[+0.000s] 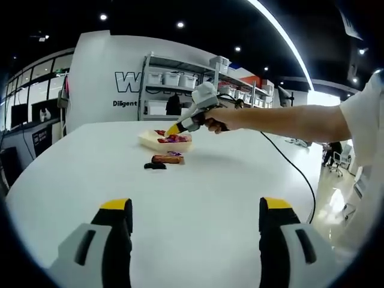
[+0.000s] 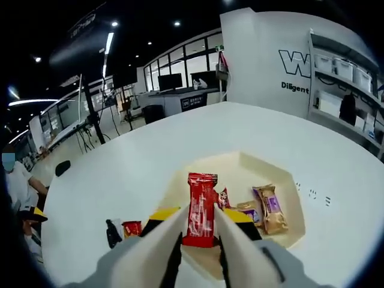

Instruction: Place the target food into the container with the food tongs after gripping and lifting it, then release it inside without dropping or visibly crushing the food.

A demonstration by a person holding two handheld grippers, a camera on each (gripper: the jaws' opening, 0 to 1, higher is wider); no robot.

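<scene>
- One red snack packet [image 2: 201,210] is the held food: a long glossy wrapper with a crimped top edge and pale print down its face, standing nearly upright in the right gripper view, its shape not visibly squashed.
- The right gripper [image 2: 198,240] is clamped on that packet, the two pale tong arms pressing its lower sides, above the near edge of the cream tray [image 2: 264,162].
- Two wrapped bars lie flat in the tray: a tan one with a purple panel [image 2: 270,209] and a smaller tan one [image 2: 248,211] just beside it; a small red wrapper [image 2: 224,198] peeks out behind the held packet.
- Two items sit on the white table [image 2: 150,150] outside the tray in the right gripper view: a small red packet [image 2: 131,228] and a dark object [image 2: 112,233] next to it.
- In the left gripper view the tray [image 1: 157,143] holds red and purple wrappers, with an orange-brown bar [image 1: 167,159] and a dark item [image 1: 154,165] on the table just in front of it.
- The right gripper [image 1: 175,129], held by a person's hand [image 1: 221,119], hangs over the tray there.
- The left gripper [image 1: 195,213] has its two yellow-tipped jaws wide apart with nothing between them, low over the bare table [image 1: 90,174] and well away from the tray.
</scene>
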